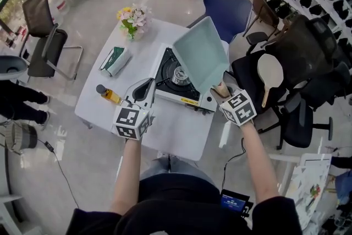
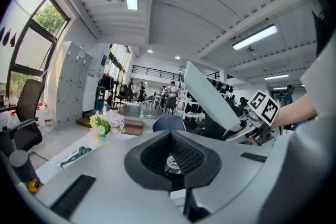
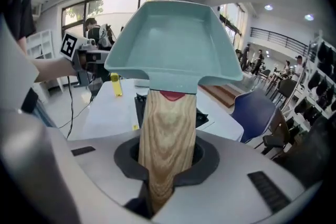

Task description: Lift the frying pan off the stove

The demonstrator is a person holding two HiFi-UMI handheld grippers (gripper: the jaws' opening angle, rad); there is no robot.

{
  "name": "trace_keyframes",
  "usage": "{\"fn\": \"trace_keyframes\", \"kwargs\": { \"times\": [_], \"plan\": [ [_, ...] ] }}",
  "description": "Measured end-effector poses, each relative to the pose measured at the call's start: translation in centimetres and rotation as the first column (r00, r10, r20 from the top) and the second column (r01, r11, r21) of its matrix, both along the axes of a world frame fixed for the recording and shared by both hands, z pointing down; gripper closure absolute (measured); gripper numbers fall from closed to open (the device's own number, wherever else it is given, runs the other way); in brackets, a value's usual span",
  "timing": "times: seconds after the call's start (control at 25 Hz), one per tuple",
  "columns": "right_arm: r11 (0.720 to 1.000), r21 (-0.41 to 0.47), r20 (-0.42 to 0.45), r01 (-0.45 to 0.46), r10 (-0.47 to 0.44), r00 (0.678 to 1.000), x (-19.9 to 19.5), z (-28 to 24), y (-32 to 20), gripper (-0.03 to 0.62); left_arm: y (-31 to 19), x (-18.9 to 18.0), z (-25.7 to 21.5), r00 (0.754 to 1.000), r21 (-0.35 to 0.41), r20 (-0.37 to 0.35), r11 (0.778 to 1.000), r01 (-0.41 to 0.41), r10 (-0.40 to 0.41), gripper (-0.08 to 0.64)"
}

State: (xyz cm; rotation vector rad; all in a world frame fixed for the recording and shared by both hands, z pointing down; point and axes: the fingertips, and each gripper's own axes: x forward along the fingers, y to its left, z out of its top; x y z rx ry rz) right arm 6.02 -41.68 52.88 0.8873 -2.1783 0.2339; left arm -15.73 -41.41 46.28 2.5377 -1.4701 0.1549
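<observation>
The pale teal square frying pan (image 1: pixel 201 55) hangs tilted in the air above the right side of the portable gas stove (image 1: pixel 168 88), clear of the bare burner (image 1: pixel 180 75). My right gripper (image 1: pixel 223 91) is shut on the pan's wooden handle (image 3: pixel 167 128), which runs between its jaws up to the pan (image 3: pixel 173 39). My left gripper (image 1: pixel 144 88) hovers at the stove's front left corner, its jaws together with nothing in them. The left gripper view shows the pan (image 2: pixel 210 94) raised at the right and the burner (image 2: pixel 170 162) just past my left gripper (image 2: pixel 173 136).
On the white table (image 1: pixel 176 132) stand a yellow oil bottle (image 1: pixel 108 94), a green and white box (image 1: pixel 114 59) and a flower bunch (image 1: pixel 133 20). A blue chair (image 1: pixel 226 8) sits behind the table. A black chair bearing a wooden paddle (image 1: pixel 269 71) is at the right.
</observation>
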Motion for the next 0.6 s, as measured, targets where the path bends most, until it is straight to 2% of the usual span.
{"fn": "trace_keyframes", "kwargs": {
  "times": [0.16,0.32,0.48,0.6],
  "plan": [
    [0.985,0.134,0.102,-0.104,0.091,0.991,0.0,-2.9,0.7,0.537,-0.5,1.0,-1.7,1.000,0.036,0.010,0.999,-0.019,0.019,0.541],
    [0.954,0.205,0.218,-0.220,0.174,0.960,-0.2,-5.1,1.8,0.537,-0.7,2.1,-3.0,0.999,0.066,0.011,0.997,-0.036,0.035,0.541],
    [0.906,0.248,0.340,-0.342,0.249,0.907,0.3,-6.5,3.1,0.537,-0.3,3.0,-4.0,0.999,0.090,0.012,0.995,-0.047,0.046,0.541],
    [0.863,0.289,0.395,-0.415,0.288,0.872,1.1,-7.6,4.2,0.537,0.4,3.4,-4.7,0.999,0.106,0.016,0.993,-0.053,0.051,0.541]
  ]
}}
